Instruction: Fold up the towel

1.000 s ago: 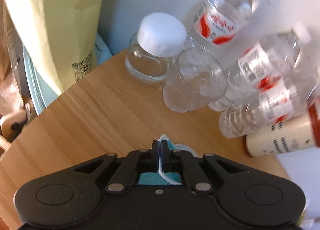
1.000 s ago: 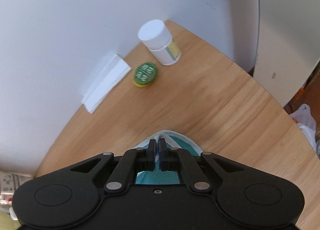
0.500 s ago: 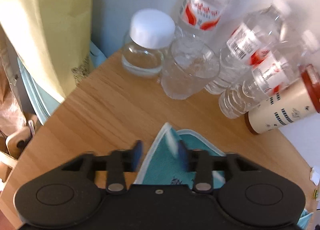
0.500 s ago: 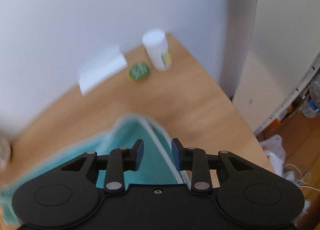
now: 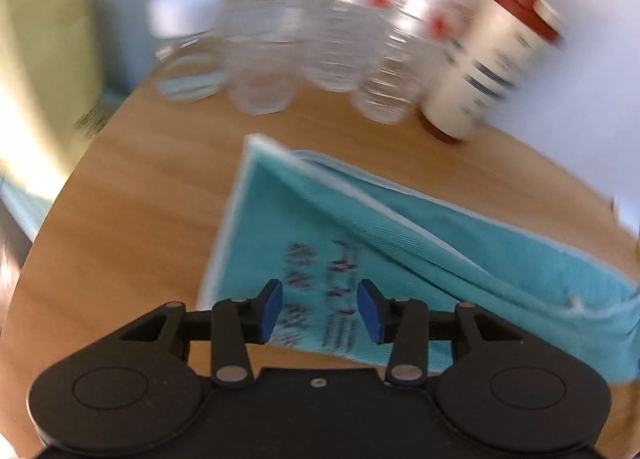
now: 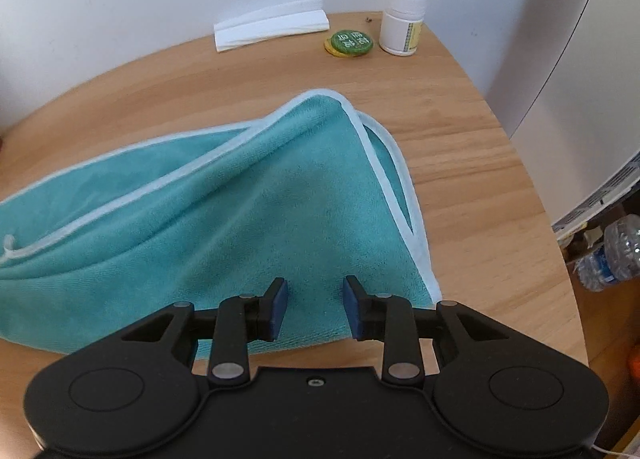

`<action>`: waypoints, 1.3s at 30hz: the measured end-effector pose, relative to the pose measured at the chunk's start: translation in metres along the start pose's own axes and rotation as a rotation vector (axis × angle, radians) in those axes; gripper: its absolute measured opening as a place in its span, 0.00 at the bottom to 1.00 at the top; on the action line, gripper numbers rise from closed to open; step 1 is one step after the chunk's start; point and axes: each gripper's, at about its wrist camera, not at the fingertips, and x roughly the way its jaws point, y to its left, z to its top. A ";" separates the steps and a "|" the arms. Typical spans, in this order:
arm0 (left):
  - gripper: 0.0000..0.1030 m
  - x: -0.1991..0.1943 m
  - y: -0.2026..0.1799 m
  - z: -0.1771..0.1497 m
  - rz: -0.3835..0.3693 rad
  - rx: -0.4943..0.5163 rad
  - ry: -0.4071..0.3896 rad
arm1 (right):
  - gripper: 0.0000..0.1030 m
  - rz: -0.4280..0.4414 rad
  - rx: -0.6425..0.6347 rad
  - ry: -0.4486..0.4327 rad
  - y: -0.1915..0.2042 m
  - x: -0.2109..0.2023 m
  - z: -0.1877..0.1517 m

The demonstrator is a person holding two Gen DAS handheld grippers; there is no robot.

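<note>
**First fold down, both grippers standing free**

The teal towel (image 6: 224,219) is lying doubled on the wooden table (image 6: 472,163), its white-bound edges not quite lining up at the corner nearest the pill bottle (image 6: 402,21). The left gripper (image 5: 320,311) and right gripper (image 6: 315,307) are both hovering above the cloth with jaws apart, gripping nothing. One fold looks complete. The next move is likely calling for fresh grips on one short end, carrying it across without dragging toward the water bottles (image 5: 320,19) along the far edge.
</note>
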 end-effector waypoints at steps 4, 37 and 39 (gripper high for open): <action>0.40 0.016 -0.016 -0.002 0.070 0.113 0.004 | 0.36 -0.028 -0.024 -0.006 0.005 0.000 -0.003; 0.38 -0.032 -0.034 -0.049 0.047 0.340 0.078 | 0.18 0.171 -0.237 0.028 0.031 -0.031 0.005; 0.37 -0.024 -0.035 -0.050 0.046 0.336 0.099 | 0.18 0.166 -0.251 0.055 0.032 -0.022 0.002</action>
